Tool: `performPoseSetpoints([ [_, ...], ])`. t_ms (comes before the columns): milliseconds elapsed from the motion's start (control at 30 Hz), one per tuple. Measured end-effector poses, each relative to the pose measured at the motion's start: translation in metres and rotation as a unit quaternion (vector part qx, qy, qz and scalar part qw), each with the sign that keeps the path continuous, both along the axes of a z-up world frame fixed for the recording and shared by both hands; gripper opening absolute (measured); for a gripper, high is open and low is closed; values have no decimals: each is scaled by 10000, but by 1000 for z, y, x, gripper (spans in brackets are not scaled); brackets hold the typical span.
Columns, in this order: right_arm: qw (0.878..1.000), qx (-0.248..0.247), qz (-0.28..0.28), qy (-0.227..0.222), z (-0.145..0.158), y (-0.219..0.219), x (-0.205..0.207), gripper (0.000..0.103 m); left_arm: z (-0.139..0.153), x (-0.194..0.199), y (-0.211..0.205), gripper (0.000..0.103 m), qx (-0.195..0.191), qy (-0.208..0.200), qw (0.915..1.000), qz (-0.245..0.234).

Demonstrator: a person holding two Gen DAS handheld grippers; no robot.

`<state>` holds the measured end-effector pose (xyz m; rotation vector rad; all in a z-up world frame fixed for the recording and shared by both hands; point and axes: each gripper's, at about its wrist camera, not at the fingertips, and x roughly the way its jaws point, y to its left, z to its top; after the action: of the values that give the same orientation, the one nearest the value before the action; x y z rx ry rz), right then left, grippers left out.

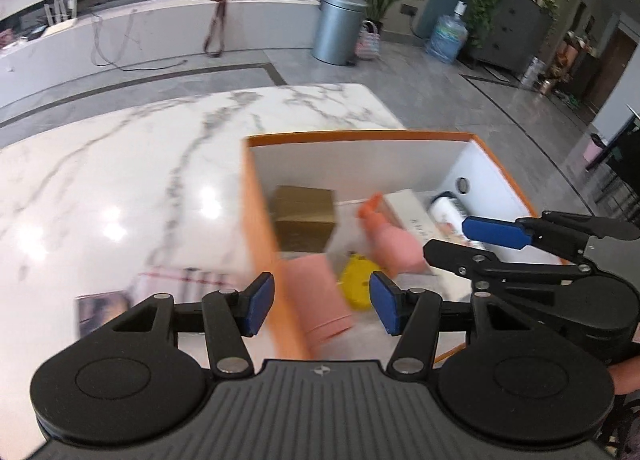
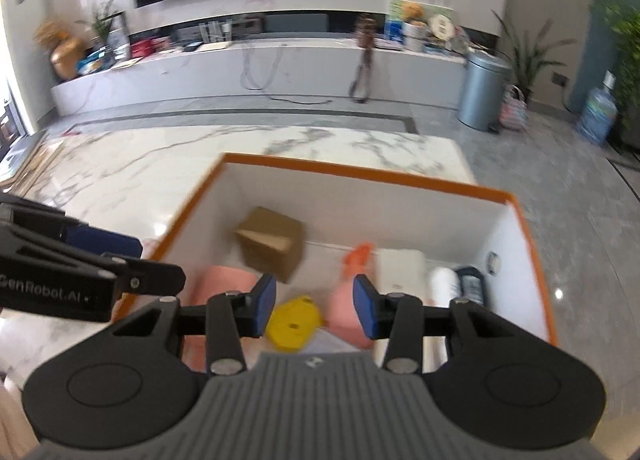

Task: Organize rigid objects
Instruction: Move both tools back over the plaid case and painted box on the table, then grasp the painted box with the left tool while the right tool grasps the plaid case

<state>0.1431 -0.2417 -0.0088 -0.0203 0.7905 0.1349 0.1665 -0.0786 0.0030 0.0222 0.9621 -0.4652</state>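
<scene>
Box (image 2: 524, 228), orange outside and white inside, stands open on the marble worktop (image 1: 120, 188) and serves as the landmark here. Inside it, against the far wall, sits a brown carton (image 2: 270, 244), tilted on one edge. Just right of the carton lies a pink bottle (image 2: 348, 300) with an orange cap (image 2: 358, 254) that points toward the far wall. Right of the bottle a white pack (image 2: 402, 272) lies flat, and beyond that, near the right wall, a white tube (image 2: 444, 286) rests beside a dark item (image 2: 472, 284) too blurred to identify. At the near left corner of the box a pink block (image 2: 226, 280) leans against the left wall, and a yellow piece (image 2: 294, 318) lies on the floor of the box between the block and the bottle.

The right gripper (image 2: 314, 310) hangs above the near part of the box, fingers (image 2: 264, 308) parted and released, with nothing between them. The left gripper (image 1: 322, 306) hovers over the left wall of the box, its fingers (image 1: 260, 302) likewise spread and empty. Outside the box, to the left on the worktop, lies some printed matter (image 1: 188, 276), blurred.
</scene>
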Motion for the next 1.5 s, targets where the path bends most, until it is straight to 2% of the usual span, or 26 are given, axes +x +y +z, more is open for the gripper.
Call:
performPoseSetpoints([
  [467, 9930, -245, 1154, -116, 11, 102, 5, 43, 0, -11, 103, 65, -29, -233, 9973, 690],
  [700, 9783, -683, 1957, 68, 5, 148, 20, 42, -11, -1, 136, 65, 171, -209, 9961, 846],
  [833, 9653, -997, 2379, 411, -8, 168, 36, 42, -29, 11, 142, 75, 421, 52, 9944, 967],
  [933, 9545, -1288, 2606, 671, -22, 180, 49, 42, -50, 22, 142, 75, 672, 382, 9894, 1228],
  [1033, 9436, -1553, 2779, 903, -35, 187, 60, 43, -71, 32, 142, 75, 706, 824, 9852, 1329],
  [1100, 9379, -1686, 2849, 1035, -42, 190, 68, 45, -81, 35, 141, 79, 660, 944, 9859, 1214],
  [1200, 9266, -1841, 3009, 1300, -52, 195, 79, 48, -91, 39, 135, 83, 817, 965, 9855, 1129],
  [1233, 9229, -1882, 3068, 1372, -55, 197, 82, 54, -93, 41, 134, 83, 846, 975, 9853, 1118],
  [1367, 9029, -2112, 3356, 1659, -66, 208, 96, 64, -101, 44, 133, 83, 737, 963, 9859, 1157],
  [1500, 8844, -2240, 3583, 1981, -76, 216, 109, 66, -104, 49, 130, 81, 742, 699, 9881, 1147],
])
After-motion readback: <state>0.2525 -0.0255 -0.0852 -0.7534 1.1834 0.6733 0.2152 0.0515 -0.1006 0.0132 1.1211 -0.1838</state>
